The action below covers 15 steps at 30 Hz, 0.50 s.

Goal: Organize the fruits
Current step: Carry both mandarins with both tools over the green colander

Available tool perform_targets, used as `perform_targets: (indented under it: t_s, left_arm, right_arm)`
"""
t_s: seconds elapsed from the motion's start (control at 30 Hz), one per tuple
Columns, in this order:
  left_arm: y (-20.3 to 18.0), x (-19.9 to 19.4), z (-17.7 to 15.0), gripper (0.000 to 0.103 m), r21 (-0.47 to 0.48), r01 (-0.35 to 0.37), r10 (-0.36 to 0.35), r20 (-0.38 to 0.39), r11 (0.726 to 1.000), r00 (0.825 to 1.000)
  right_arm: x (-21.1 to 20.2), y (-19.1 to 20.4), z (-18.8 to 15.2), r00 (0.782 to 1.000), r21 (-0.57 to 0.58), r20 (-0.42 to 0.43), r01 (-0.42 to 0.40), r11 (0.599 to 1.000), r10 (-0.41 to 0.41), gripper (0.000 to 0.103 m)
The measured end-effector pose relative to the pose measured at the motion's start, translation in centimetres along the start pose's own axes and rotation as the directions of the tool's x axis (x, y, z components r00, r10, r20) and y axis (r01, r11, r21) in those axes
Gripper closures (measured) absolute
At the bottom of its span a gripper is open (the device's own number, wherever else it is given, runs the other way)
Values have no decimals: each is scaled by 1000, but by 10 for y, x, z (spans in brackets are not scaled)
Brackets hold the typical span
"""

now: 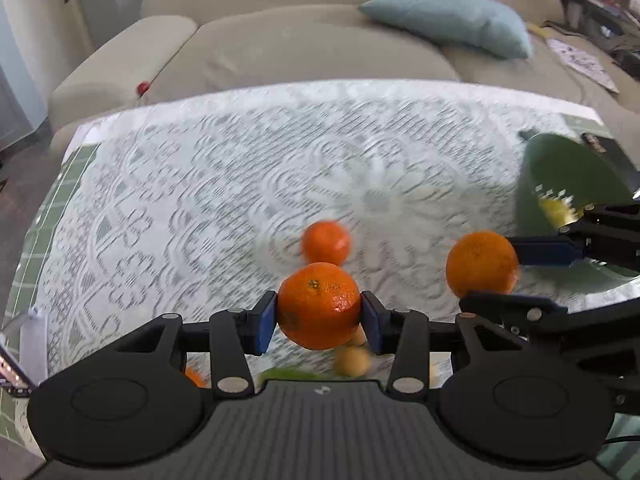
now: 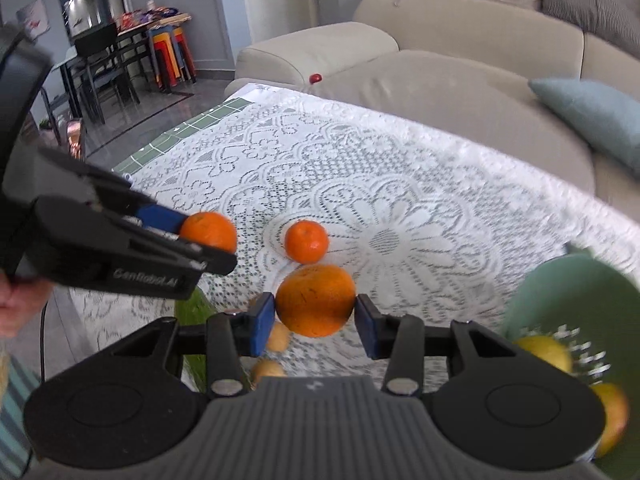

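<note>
Left wrist view: left gripper (image 1: 320, 322) has its blue pads (image 1: 265, 326) pressed on either side of an orange (image 1: 319, 305), which is lifted clear of the lace tablecloth (image 1: 200, 184). Loose mandarin (image 1: 326, 242) lies on the cloth just beyond it, motion-blurred. To the right, the right gripper (image 1: 516, 272) holds a second orange (image 1: 482, 265) between its fingers; one blue pad shows against the fruit's far side. Green colander (image 1: 560, 168) at the right edge of the table, something yellow inside.

Right wrist view: same grip seen head-on, fingers closed to the width of the second orange, both pads touching its skin. Two small yellowish fruits (image 2: 278, 337) lie on the cloth below the fingers. Colander sits lower right, just beside the gripper, holding a yellow fruit (image 2: 546, 354) and another partly hidden by the gripper body. Left gripper enters from the left, a hand (image 2: 18, 304) visible behind it.

Beige sofa (image 1: 280, 40) with a blue cushion (image 1: 452, 20) stands beyond the table.
</note>
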State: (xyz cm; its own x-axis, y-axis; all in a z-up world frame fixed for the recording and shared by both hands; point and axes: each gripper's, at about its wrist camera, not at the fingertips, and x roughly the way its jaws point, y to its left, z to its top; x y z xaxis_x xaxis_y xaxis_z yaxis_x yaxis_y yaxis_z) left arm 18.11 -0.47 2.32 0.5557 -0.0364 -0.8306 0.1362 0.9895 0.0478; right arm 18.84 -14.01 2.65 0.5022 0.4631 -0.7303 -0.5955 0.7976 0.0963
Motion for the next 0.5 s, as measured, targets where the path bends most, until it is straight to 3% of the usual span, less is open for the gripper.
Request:
perform_targets:
  t_s: [0.27,0.5]
  left_arm:
    - [-44,-23,28,53,80,46,-51,61,996,997]
    - [-95,-31,47,53,181,98,-111,63,979,992]
  right_arm:
    - [-45,-35,0,998,-27,-7,69,997,-69,62]
    - [-66,-72,-8,984,-56,-72,156,986,-160,62]
